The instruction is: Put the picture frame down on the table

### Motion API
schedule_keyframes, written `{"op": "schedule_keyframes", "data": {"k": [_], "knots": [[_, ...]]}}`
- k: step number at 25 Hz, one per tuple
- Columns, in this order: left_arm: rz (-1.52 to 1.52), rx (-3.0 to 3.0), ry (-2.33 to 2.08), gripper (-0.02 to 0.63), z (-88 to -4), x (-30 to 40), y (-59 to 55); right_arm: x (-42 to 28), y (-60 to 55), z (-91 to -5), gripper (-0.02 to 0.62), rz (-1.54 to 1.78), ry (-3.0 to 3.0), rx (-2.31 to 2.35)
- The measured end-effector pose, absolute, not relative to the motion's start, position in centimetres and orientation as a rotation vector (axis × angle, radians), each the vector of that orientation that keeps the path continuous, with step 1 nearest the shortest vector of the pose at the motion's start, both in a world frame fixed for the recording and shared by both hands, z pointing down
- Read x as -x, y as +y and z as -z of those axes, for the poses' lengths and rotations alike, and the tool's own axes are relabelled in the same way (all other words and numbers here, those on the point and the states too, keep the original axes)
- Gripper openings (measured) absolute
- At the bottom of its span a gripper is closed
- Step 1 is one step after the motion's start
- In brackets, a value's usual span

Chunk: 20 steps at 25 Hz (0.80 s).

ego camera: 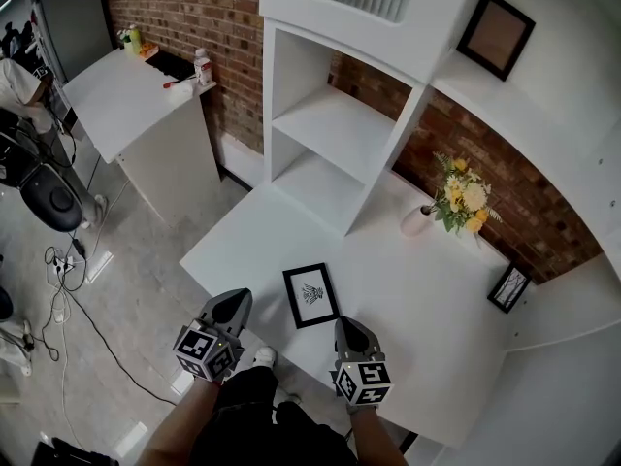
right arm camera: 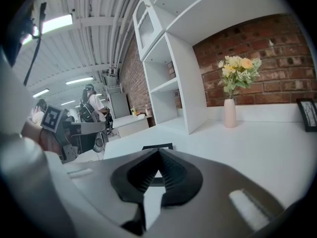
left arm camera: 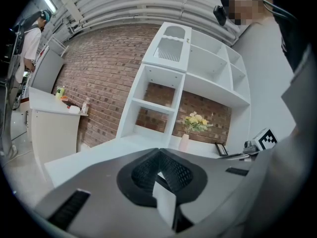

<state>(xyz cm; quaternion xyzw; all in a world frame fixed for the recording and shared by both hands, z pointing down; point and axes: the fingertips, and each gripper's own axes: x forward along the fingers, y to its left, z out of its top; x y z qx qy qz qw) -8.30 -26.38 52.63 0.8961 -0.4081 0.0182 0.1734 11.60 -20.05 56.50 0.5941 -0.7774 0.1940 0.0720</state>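
Head view shows the frame (ego camera: 310, 295) flat on the counter (ego camera: 427, 289), while your left gripper (ego camera: 231, 309) and right gripper (ego camera: 351, 332) keep jaws closed, holding nothing.

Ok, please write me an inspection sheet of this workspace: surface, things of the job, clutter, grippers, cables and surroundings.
Surface: white table, mostly bare.
Job's things: black picture frame lies flat on the table near its front edge, apart from both grippers.
Clutter: vase of flowers and small frame at the back, by the brick wall.
Grippers: left gripper and right gripper have jaws together, holding nothing, either side of the picture frame.
Cables: black cable on the floor, left of the table.
Surroundings: white shelf unit; side counter with bottles.
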Motion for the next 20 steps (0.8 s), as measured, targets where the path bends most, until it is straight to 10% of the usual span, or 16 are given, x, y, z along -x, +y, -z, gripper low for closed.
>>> {"op": "schedule_keyframes", "data": {"k": [20], "knots": [[-0.008, -2.539, -1.205, 0.006, -51.4, 7.2, -21.9, -13.4, -16.9, -53.3, 0.003, -0.455, -2.417, -1.789]]}}
